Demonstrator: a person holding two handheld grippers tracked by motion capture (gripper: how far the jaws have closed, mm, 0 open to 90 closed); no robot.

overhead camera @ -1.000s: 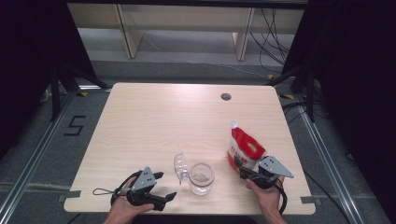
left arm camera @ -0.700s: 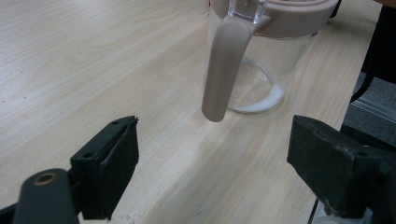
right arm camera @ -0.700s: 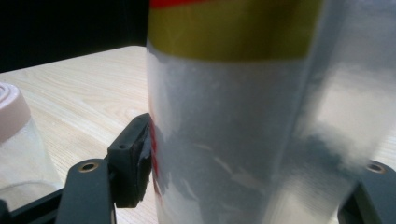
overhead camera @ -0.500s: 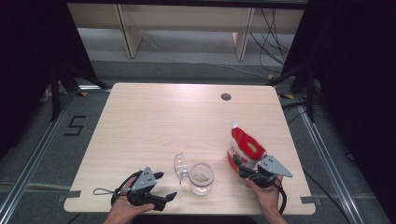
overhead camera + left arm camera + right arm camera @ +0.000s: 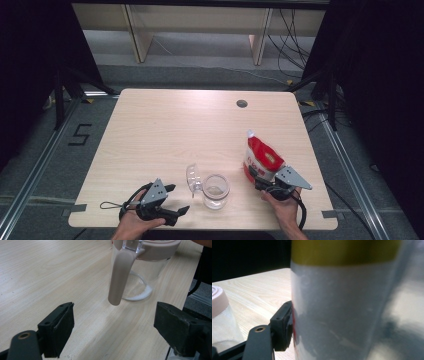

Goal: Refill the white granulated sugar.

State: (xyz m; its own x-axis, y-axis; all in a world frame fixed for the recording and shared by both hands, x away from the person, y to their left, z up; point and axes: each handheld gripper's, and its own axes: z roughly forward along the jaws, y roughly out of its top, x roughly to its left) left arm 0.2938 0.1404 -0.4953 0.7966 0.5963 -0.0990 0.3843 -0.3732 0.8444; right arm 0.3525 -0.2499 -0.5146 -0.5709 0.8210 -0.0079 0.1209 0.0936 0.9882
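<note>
A black "5" (image 5: 80, 135) is marked on the floor left of the table (image 5: 165, 125).

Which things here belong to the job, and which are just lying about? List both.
In the job:
- red and white bag, clamped in the right gripper
- clear jar
- its flipped-open lid
- left gripper, open beside the jar

Lying about:
- table's cable hole
</note>
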